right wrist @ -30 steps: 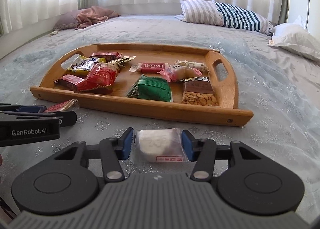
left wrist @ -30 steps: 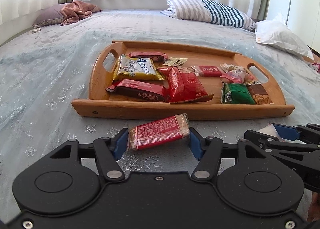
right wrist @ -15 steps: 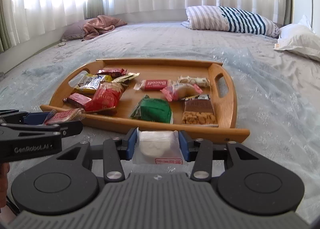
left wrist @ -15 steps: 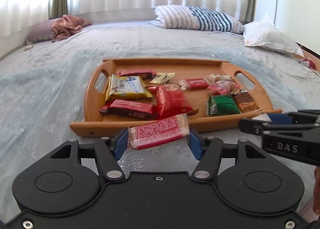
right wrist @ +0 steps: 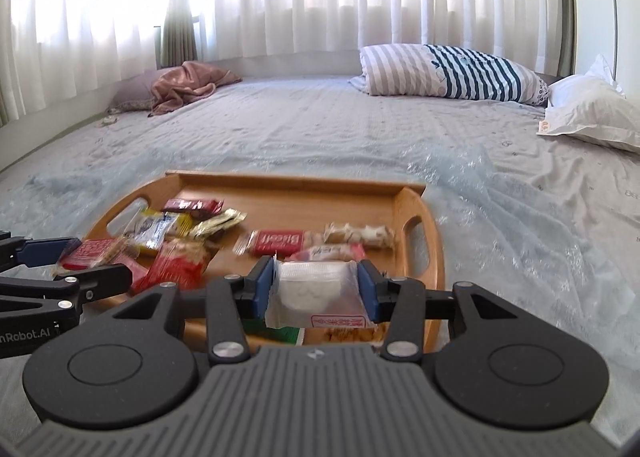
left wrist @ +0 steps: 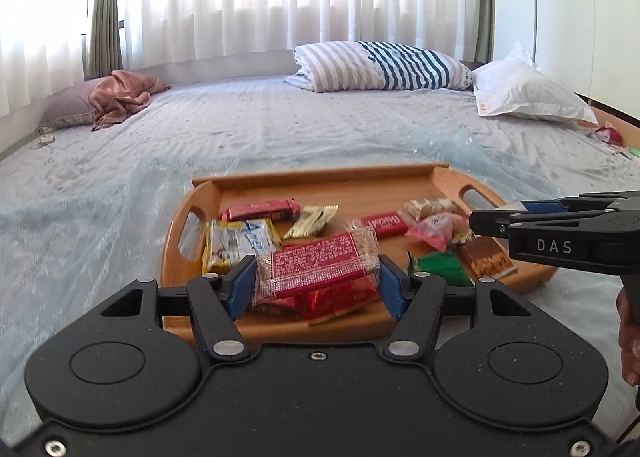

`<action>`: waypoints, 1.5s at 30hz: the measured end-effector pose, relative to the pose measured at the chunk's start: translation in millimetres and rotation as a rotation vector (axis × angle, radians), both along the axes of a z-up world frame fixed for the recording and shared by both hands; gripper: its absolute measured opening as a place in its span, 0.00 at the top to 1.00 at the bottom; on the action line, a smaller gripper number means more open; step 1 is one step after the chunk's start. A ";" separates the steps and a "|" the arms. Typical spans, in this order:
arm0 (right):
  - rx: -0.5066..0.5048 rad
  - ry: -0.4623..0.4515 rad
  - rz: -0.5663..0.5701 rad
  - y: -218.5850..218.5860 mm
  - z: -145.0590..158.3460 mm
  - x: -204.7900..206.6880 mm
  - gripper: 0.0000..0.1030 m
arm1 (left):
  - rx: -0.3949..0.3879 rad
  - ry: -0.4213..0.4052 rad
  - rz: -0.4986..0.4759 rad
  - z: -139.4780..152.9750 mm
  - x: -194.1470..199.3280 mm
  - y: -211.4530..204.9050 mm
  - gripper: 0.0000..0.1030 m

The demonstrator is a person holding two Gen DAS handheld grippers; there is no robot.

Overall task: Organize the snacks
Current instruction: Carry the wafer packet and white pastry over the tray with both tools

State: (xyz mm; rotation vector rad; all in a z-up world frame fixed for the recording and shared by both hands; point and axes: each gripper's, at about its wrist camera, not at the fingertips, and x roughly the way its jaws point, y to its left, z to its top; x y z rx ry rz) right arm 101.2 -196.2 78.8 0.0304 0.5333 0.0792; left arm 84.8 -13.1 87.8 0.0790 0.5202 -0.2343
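A wooden tray (left wrist: 320,177) with several snack packets lies on the bed; it also shows in the right wrist view (right wrist: 416,193). My left gripper (left wrist: 318,281) is shut on a red cracker packet (left wrist: 316,263) and holds it above the tray's near edge. My right gripper (right wrist: 316,291) is shut on a clear packet with a white cake (right wrist: 314,293), above the tray's near right part. The right gripper shows at the right of the left wrist view (left wrist: 560,233). The left gripper shows at the left of the right wrist view (right wrist: 60,273).
The bed carries a light blue cover (left wrist: 100,217). A striped pillow (left wrist: 380,65) and a white pillow (left wrist: 524,93) lie at the back right. A pink cloth on a purple pillow (left wrist: 116,97) lies at the back left. Curtains hang behind.
Both grippers have risen and moved forward with their packets, from the bed in front of the tray to above its near edge.
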 end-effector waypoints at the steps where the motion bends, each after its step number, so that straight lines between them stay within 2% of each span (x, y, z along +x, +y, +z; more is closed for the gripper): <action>1: 0.008 -0.005 -0.006 -2.1 0.6 4.1 0.52 | 0.001 -0.003 0.001 1.4 4.4 -1.5 0.41; 7: 0.050 -0.019 -0.043 -15.6 -0.7 36.1 0.52 | 0.002 -0.031 0.002 7.9 37.5 -14.5 0.41; 10: 0.055 -0.018 -0.048 -20.2 -0.1 51.8 0.52 | -0.015 0.003 -0.011 7.0 60.0 -19.6 0.41; 17: 0.045 0.025 -0.014 -27.4 -4.5 89.6 0.52 | 0.046 0.009 -0.035 3.1 103.8 -33.6 0.41; 25: 0.033 0.076 0.010 -34.2 -15.2 133.9 0.52 | 0.011 0.046 -0.080 1.5 146.9 -38.8 0.41; 29: 0.040 0.118 0.002 -39.2 -25.3 156.4 0.52 | 0.078 0.046 -0.077 -6.4 163.2 -49.4 0.41; 34: 0.048 0.143 0.008 -44.9 -33.2 178.2 0.52 | 0.060 0.100 -0.096 -18.7 182.8 -53.2 0.41; 39: 0.104 0.170 0.031 -49.0 -37.6 193.3 0.51 | 0.076 0.125 -0.122 -28.0 196.6 -55.5 0.41; 45: 0.092 0.174 0.024 -49.7 -41.4 197.2 0.50 | 0.066 0.180 -0.135 -37.8 214.7 -56.0 0.41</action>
